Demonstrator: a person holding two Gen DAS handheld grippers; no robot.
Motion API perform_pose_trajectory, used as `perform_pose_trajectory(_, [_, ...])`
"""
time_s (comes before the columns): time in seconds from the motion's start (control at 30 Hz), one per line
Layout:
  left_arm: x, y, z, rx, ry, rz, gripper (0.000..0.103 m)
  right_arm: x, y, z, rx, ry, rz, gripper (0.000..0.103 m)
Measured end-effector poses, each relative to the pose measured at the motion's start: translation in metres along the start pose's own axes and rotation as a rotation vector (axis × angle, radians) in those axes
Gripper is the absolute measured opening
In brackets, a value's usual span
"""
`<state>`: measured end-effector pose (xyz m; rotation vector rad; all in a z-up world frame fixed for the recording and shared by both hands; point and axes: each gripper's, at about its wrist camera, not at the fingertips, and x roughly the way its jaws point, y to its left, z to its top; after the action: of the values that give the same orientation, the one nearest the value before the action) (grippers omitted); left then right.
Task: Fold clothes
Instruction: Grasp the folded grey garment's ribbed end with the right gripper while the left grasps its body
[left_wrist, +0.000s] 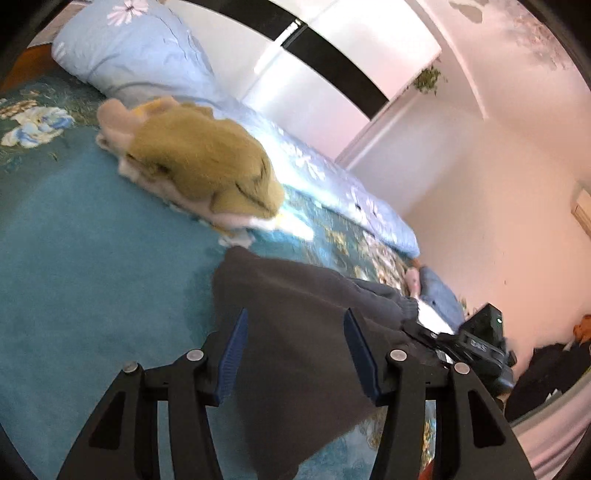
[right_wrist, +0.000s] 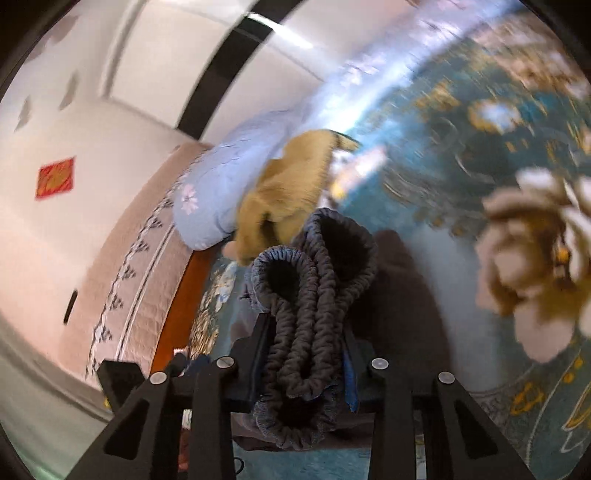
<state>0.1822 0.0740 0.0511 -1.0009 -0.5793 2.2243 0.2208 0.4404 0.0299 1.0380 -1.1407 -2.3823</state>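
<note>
My left tongs (left_wrist: 295, 350) sit approx half open w/ the dark grey garment (left_wrist: 295, 332) draped between the blue pads (left_wrist: 231, 356). Cloth fills the gap and looks to touch both pads, but I can't tell if they actually pinch it. The fabric hangs forward off my tongs and its far end rests on the teal floral bedspread (left_wrist: 92, 258).

My right tongs (right_wrist: 306, 354) are clamped on the bunched elastic waistband (right_wrist: 314, 295) of the same dark garment. The ribbed band is squeezed into folds between the pads, and two looped openings stand up just beyond the tips. The rest of the cloth trails under and behind the band onto the bed. The right-wrist view is motion-blurred, so the far detail is soft.

Behind the garment, on the bedspread, lies a pile of other clothes w/ an olive-green fuzzy piece (left_wrist: 199, 162) on top and pale pink and white bits under it. It's well apart from the dark garment. A light blue flowered quilt (left_wrist: 140, 55) runs along the far side of the bed, next to the white wall (left_wrist: 461, 166). In the left-wrist view my other tongs' black body shows at right, near the waistband end.
</note>
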Motion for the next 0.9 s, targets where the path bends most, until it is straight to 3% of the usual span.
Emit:
perform_pose_trajectory(0.23, [0.041, 0.001, -0.018, 0.004, 0.177, 0.092, 0.055, 0.011, -0.033, 0.011, 0.071, 0.008, -0.011, 0.036])
perform_pose_trajectory(0.43, [0.046, 0.006, -0.022, -0.021, 0.213, 0.093, 0.058, 0.017, -0.059, -0.002, 0.146, 0.03, -0.022, 0.039])
perform_pose_trajectory(0.53, [0.044, 0.005, -0.019, -0.016, 0.209, 0.094, 0.058, 0.012, -0.051, 0.001, 0.117, 0.034, -0.054, 0.046])
perform_pose_trajectory(0.63, [0.039, 0.003, -0.015, -0.002, 0.201, 0.097, 0.058, -0.001, -0.037, 0.007, 0.055, 0.022, -0.107, 0.046])
perform_pose_trajectory(0.77, [0.012, -0.004, -0.003, 0.025, 0.105, 0.124, 0.056, -0.027, -0.017, 0.019, -0.039, -0.042, -0.236, 0.046])
perform_pose_trajectory(0.9, [0.002, -0.036, -0.004, 0.113, 0.043, 0.016, 0.056, -0.026, 0.026, 0.02, -0.211, -0.061, -0.306, 0.046])
